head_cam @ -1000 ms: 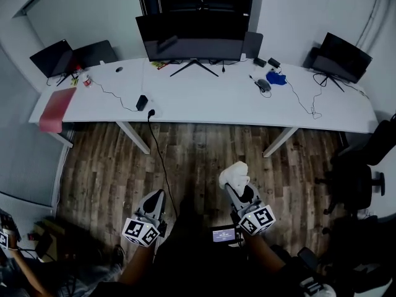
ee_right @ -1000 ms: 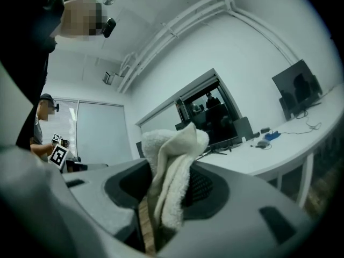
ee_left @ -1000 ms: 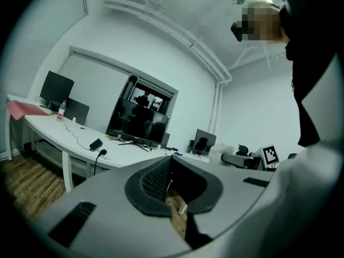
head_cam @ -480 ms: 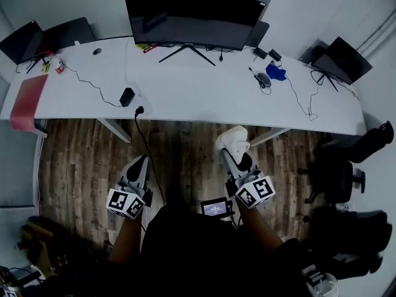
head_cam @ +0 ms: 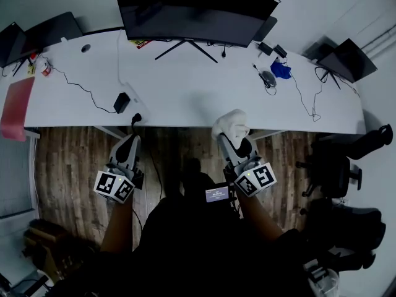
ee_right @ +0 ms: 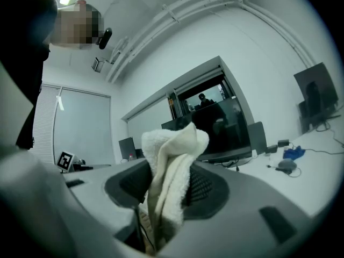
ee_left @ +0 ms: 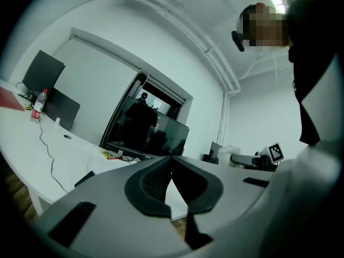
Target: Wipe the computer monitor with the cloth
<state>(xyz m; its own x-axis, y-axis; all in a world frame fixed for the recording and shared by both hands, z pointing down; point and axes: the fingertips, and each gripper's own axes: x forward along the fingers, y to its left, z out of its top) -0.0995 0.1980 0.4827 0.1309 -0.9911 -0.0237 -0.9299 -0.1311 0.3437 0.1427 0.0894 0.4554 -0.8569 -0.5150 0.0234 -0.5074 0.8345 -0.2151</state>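
A wide dark computer monitor stands on a V-shaped foot at the back middle of the long white desk. My right gripper is shut on a white fluffy cloth, held over the desk's front edge, well short of the screen. In the right gripper view the cloth bulges up between the jaws, with the monitor beyond it. My left gripper hovers over the floor just before the desk, its jaws closed together and empty. The left gripper view shows the monitor ahead.
A black power brick and cables lie on the desk's left part, a blue item and a mouse at the right. Smaller monitors stand at both ends. A black chair is at the right. A red folder lies far left.
Both grippers and the head have moved forward toward the desk; the monitor now looms closer and larger. The right gripper still holds the cloth.
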